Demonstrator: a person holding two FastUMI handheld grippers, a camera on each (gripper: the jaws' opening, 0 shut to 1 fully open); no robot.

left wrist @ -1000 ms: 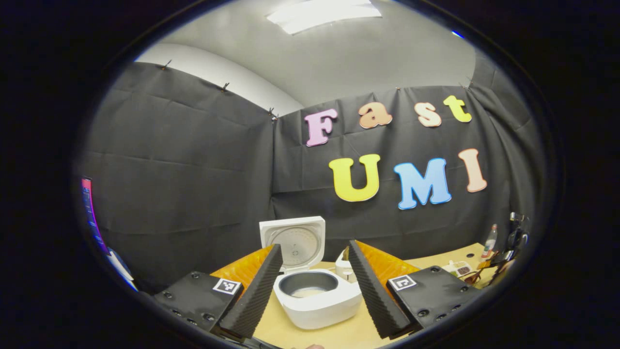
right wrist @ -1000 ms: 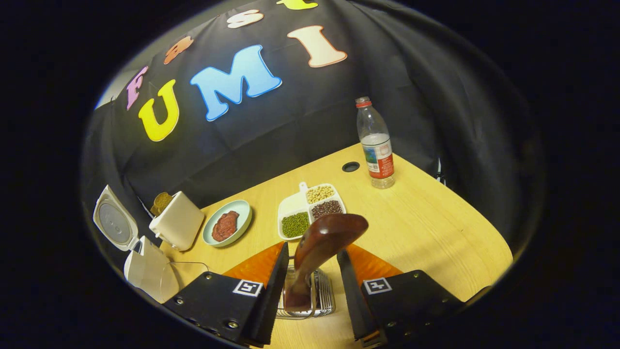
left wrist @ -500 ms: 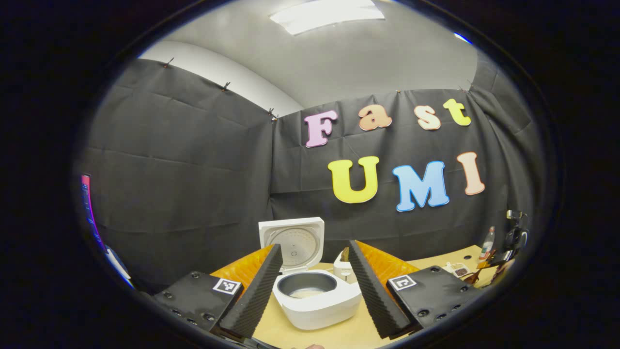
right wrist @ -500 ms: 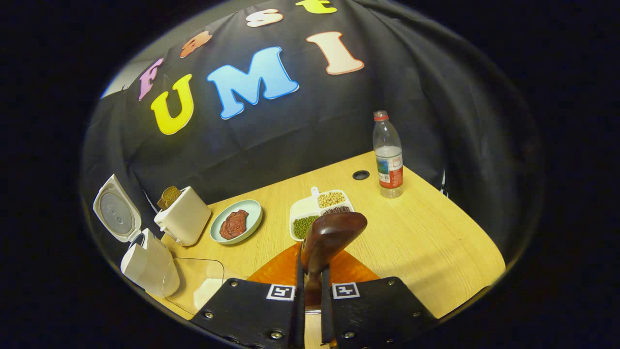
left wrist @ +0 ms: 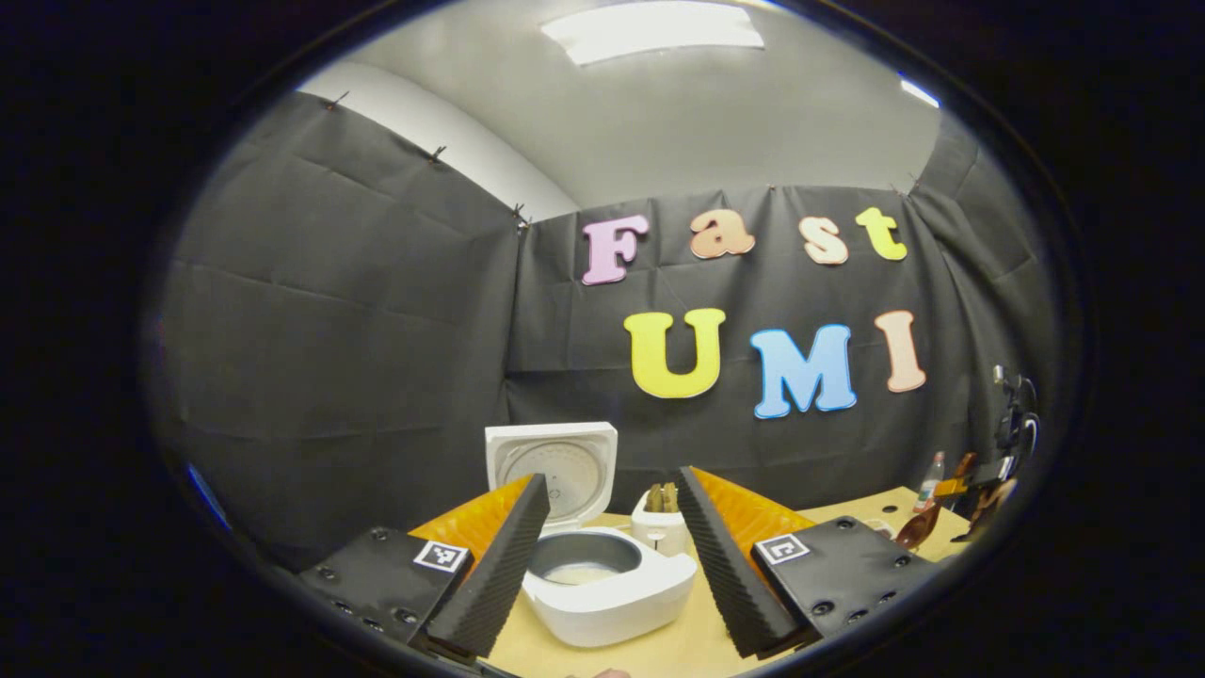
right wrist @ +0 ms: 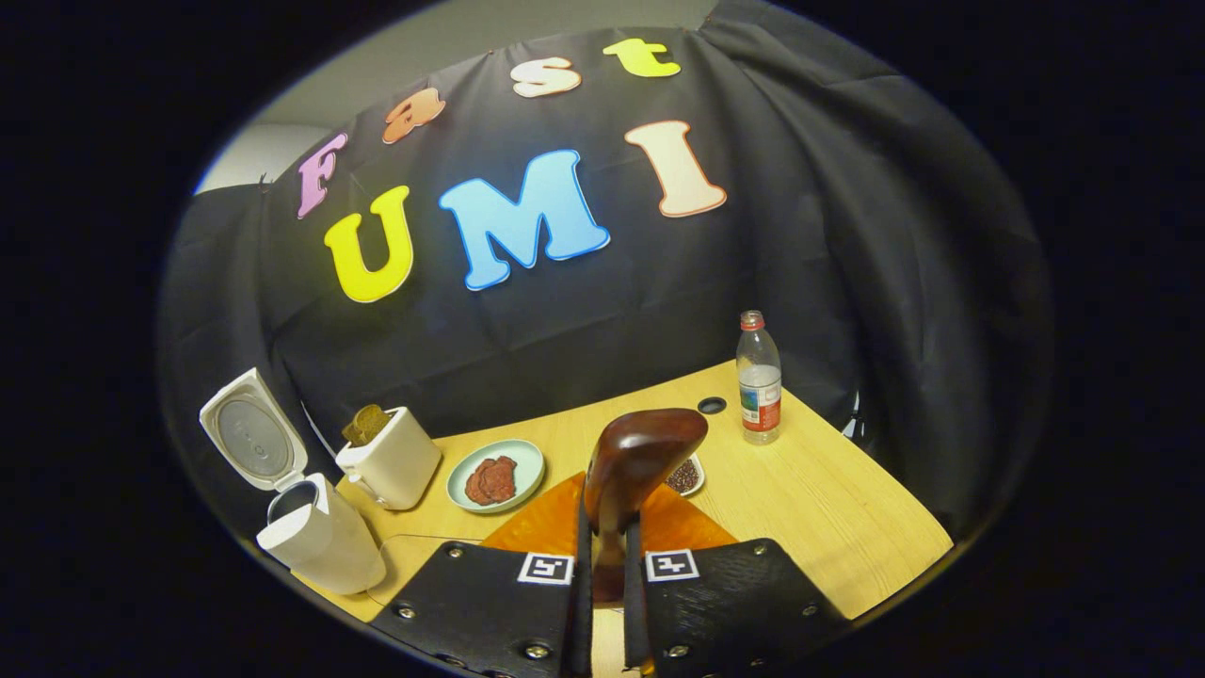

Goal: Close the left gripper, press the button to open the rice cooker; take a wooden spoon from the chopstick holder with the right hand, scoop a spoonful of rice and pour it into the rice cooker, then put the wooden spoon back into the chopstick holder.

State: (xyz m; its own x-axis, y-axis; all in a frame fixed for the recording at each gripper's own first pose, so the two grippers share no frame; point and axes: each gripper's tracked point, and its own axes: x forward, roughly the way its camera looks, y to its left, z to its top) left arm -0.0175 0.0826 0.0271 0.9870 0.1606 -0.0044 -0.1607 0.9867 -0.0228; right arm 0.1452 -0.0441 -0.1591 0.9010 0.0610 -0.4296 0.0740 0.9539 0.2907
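The white rice cooker (left wrist: 612, 593) stands with its lid (left wrist: 554, 463) raised, and pale rice lies in its grey pot. My left gripper (left wrist: 612, 476) is open, its fingers framing the cooker from in front, apart from it. In the right gripper view the cooker (right wrist: 320, 544) is at the far left. My right gripper (right wrist: 603, 532) is shut on the handle of the dark wooden spoon (right wrist: 640, 457), whose bowl sticks up above the fingers. The chopstick holder is hidden below the gripper.
On the wooden table (right wrist: 828, 508) are a cream toaster (right wrist: 392, 463) with bread, a pale green plate (right wrist: 496, 476) of meat, a water bottle (right wrist: 758, 379) and a divided dish (right wrist: 687, 476) partly behind the spoon. A clear container's edge (right wrist: 400, 543) lies beside the cooker.
My right gripper went from open around the spoon to shut on it, then rose with it away from the table. The left gripper drifted slightly and stayed open.
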